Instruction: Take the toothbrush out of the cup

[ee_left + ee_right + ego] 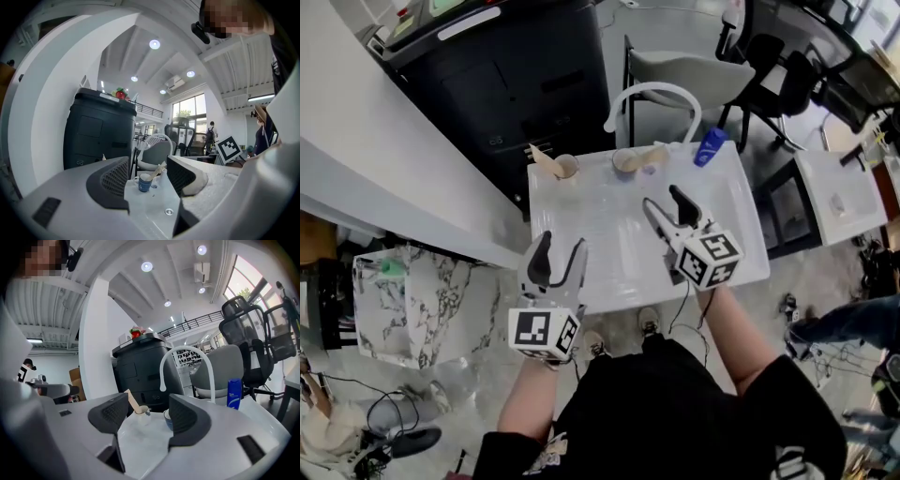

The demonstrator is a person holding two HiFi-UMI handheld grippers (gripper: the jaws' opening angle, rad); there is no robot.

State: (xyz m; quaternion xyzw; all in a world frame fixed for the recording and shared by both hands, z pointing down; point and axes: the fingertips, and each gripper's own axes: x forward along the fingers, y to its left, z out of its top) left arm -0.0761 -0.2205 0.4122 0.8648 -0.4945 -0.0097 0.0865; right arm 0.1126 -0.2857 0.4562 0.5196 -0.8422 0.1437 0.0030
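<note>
Table (609, 258), white, lies beneath both my claws. Faucet (210, 380), a white arch, stands ahead of my right claw (664, 202). Blue bottle (234, 393) stands ahead and to that claw's right. Blue cup (145, 183) sits well ahead of my left claw (561, 255), framed between its jaws; my right claw's jaw hides most of it. Toothbrush (157, 171), pale and slim, leans rightward out of this cup; its head is hard to make out. Pale cup (139, 412), ahead-left of my right claw, holds a wooden handle (131, 400). Both claws: jaws apart, nothing gripped.
</note>
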